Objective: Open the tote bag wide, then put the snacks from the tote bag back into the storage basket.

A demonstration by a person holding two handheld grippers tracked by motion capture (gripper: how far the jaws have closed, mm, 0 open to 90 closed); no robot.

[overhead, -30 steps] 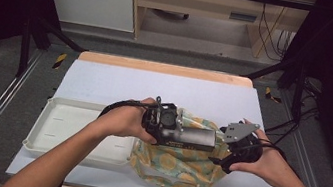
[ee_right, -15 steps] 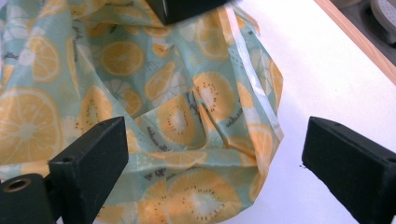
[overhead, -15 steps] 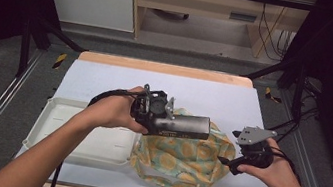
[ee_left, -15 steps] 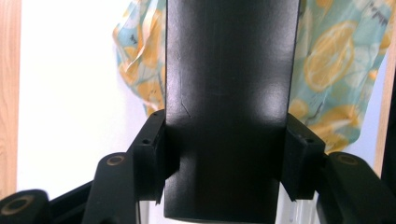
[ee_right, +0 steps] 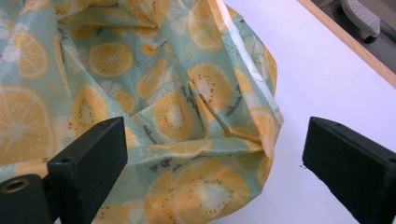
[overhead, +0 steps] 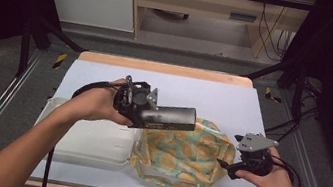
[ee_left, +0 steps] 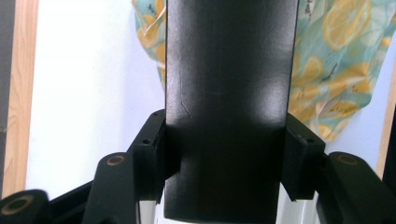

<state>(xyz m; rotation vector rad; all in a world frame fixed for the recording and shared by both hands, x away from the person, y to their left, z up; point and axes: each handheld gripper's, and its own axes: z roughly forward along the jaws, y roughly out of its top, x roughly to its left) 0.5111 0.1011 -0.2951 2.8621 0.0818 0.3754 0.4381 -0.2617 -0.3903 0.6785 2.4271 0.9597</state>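
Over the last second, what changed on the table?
The left gripper, clamped on the dark rectangular box, lifted it up and away from the lemon-print fabric bag. The right gripper let go and backed to the bag's right edge, fingers open. White tray unchanged.

- The black box [ee_left: 229,107] looks like smooth plastic or card, a bit shiny, with one thin scratch. From above, light glints off its side [overhead: 168,117].
- The bag [ee_right: 154,93] looks like thin, slick cloth or plastic sheet. It is crinkly with a soft shine and has orange slices printed on it [overhead: 180,151].
- The table [overhead: 205,94] has a smooth, flat white top that does not shine, with a pale wood edge.
- The tray [overhead: 91,140] looks like white plastic, smooth and dull.
- The right gripper [ee_right: 215,154] has matt black pads that look like plastic.
- The left gripper [ee_left: 229,158] has the same dull black pads.
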